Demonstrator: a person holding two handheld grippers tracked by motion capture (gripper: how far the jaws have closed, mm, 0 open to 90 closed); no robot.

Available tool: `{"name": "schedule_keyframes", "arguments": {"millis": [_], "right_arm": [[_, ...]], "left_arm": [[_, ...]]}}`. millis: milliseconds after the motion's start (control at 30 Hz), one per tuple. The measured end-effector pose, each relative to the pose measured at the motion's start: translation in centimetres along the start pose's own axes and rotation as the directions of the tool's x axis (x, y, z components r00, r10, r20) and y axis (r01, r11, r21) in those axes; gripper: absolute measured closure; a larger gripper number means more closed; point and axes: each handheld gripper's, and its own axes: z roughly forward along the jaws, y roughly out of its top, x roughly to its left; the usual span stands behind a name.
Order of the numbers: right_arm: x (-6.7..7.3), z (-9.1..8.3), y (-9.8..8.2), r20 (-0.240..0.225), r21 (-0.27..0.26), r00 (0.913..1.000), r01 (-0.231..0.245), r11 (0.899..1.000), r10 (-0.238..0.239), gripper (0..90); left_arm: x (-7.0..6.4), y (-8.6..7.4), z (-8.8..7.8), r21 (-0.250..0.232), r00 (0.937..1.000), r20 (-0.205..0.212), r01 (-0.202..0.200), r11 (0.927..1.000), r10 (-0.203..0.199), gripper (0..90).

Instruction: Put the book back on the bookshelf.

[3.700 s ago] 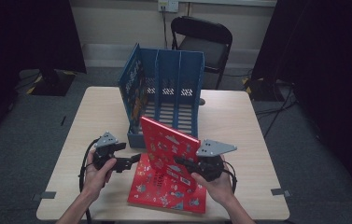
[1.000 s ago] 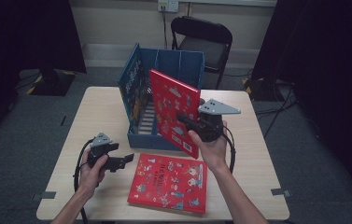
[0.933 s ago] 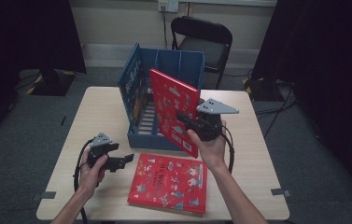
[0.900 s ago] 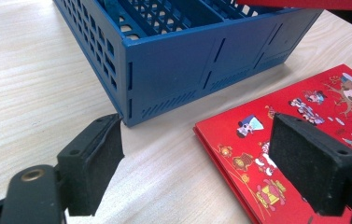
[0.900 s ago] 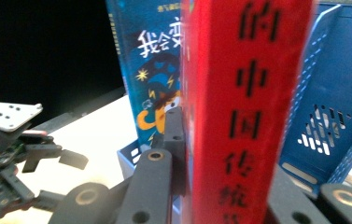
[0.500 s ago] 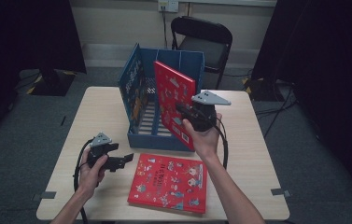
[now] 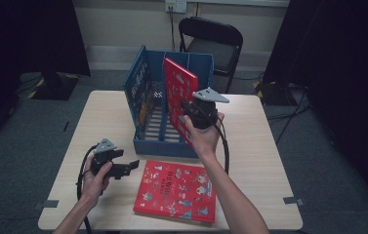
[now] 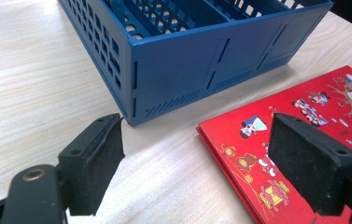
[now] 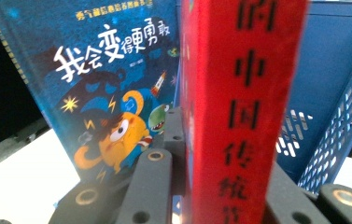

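The right gripper, clamped on the upright red book, has carried it from above the table's middle to the blue rack (beside the blue book), so slotting comes next, while the left gripper waits wide open.

Light wood-grain table with rounded corners, standing on grey carpet. On it, toward the far middle, a blue slotted file rack lying with its open side up, its near wall facing the table's front edge. Just in front of that wall, apart from it by a narrow strip of bare wood, a red picture book lying flat, cover up, slightly askew to the table's edge. Bare wood to the left and right of both.
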Motion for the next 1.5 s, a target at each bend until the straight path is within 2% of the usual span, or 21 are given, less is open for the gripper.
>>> {"name": "schedule_keyframes", "arguments": {"millis": [267, 367, 467, 633, 833, 1267, 1400, 1500], "right_arm": [[0.4, 1.6, 0.5, 0.047, -0.007, 0.9989, -0.006, 1.0, 0.006, 80.5], [0.2, 2.4, 0.5, 0.074, -0.017, 0.9965, -0.039, 0.999, 0.04, 80.5], [0.2, 2.8, 0.6, 0.083, -0.015, 0.9958, -0.038, 0.999, 0.039, 80.5], [0.1, 4.1, 0.7, 0.11, -0.018, 0.9909, -0.075, 0.997, 0.077, 80.4], [0.6, 5.1, 0.3, 0.135, -0.013, 0.9874, -0.081, 0.997, 0.082, 80.5], [1.3, 6.8, -0.4, 0.156, -0.019, 0.9814, -0.11, 0.994, 0.111, 80.4], [1.5, 7.2, -0.8, 0.163, -0.037, 0.9787, -0.12, 0.992, 0.125, 80.4], [1.7, 7.4, -1.0, 0.174, -0.042, 0.9783, -0.107, 0.993, 0.113, 80.4]], "left_arm": [[0.0, 0.0, 0.0, -0.002, 1.0, 0.0, -0.005, 1.0, 0.005, 17.9], [0.0, 0.0, 0.0, 0.002, 1.0, 0.0, -0.004, 1.0, 0.004, 17.9], [-0.1, 0.0, 0.0, 0.003, 1.0, 0.0, -0.004, 1.0, 0.004, 17.9], [-0.1, 0.0, 0.0, 0.001, 0.9999, 0.006, -0.008, 1.0, 0.008, 18.0], [-0.1, 0.0, 0.1, 0.002, 0.9999, 0.008, -0.008, 1.0, 0.008, 18.1], [-0.4, 0.0, 0.2, 0.008, 0.9997, 0.017, -0.019, 0.9998, 0.019, 19.2], [-0.5, -0.2, 0.3, 0.013, 0.9996, 0.021, -0.017, 0.9998, 0.017, 19.3], [-0.6, -0.2, 0.4, 0.019, 0.9993, 0.027, -0.026, 0.9995, 0.025, 19.5]]}}
